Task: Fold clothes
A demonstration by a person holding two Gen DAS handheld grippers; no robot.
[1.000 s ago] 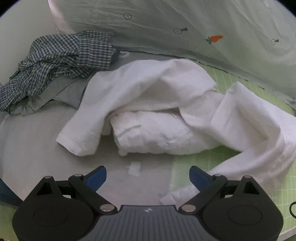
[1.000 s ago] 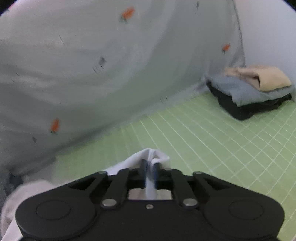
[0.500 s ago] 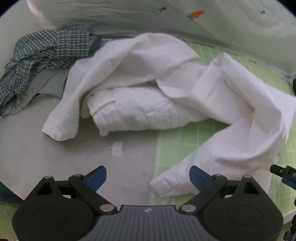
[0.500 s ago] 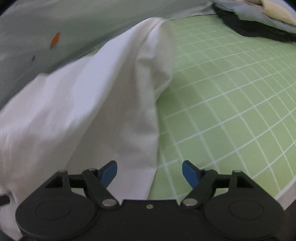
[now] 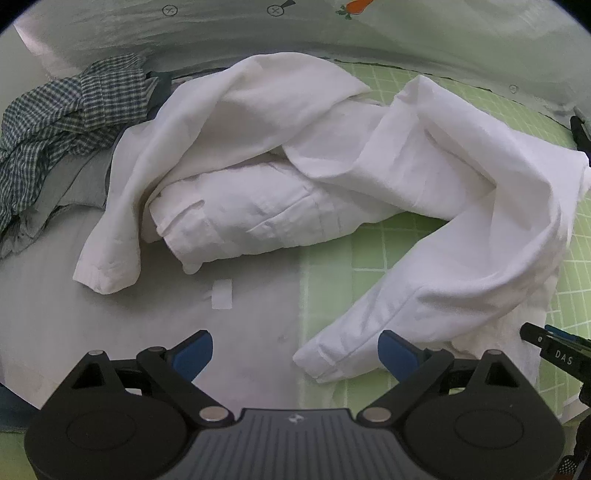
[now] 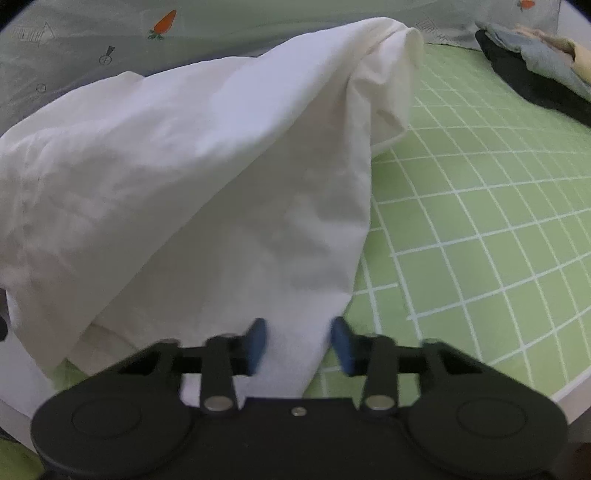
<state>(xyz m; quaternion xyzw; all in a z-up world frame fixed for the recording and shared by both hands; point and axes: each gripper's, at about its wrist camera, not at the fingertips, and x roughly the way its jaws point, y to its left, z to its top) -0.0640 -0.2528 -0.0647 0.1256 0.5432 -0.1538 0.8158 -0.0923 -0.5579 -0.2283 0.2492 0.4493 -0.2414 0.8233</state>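
White trousers lie crumpled across the middle of the left wrist view, half on grey sheet, half on green mat. Nearest the left tongs, whose blue-tipped jaws stand wide apart and hold nothing, a leg cuff rests low in the frame just ahead of the right-hand fingertip. In the right wrist view the right tongs are partly parted, with a flap of the same white cloth lying between the jaws; whether the tips press it I cannot tell.

By its looks the cloth is light, limp cotton: it will sag and drape, not hold a shape, and will probably drag on the mat rather than slide. The hemmed cuffs and the thicker waistband roll at centre look the firmest places to pinch; the second cuff lies at left centre.

Beneath, the bench carries a green gridded cutting mat, flat and bare across the right of that view, and a grey sheet to the lower left of the left wrist view. Farther off, a checked shirt is heaped at upper left, a stack of folded clothes sits at upper right, and a pale carrot-print curtain closes the back.
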